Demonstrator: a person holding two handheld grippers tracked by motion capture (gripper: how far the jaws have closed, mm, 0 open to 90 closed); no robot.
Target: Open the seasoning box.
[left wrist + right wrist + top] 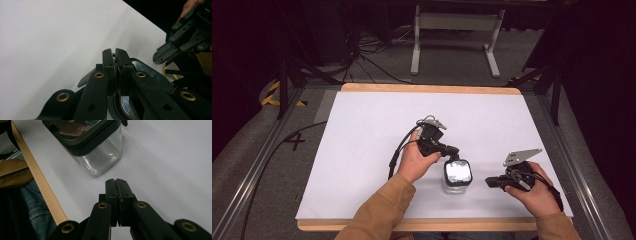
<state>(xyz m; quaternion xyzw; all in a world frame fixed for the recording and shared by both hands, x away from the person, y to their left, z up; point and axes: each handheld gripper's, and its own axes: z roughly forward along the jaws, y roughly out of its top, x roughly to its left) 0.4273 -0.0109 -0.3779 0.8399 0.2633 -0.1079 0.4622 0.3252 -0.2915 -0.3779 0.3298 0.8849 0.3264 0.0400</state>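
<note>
Two grippers' fingers pressed closed and empty, left gripper [454, 150] over clear black-lidded jar [457, 176], right gripper [490, 182] beside it

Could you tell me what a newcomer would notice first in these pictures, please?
Probably the clear square jar with a black lid, standing near the front edge of the white table. The left gripper sits just over its lid with jaws shut, while the right gripper waits beside it, also shut.
</note>
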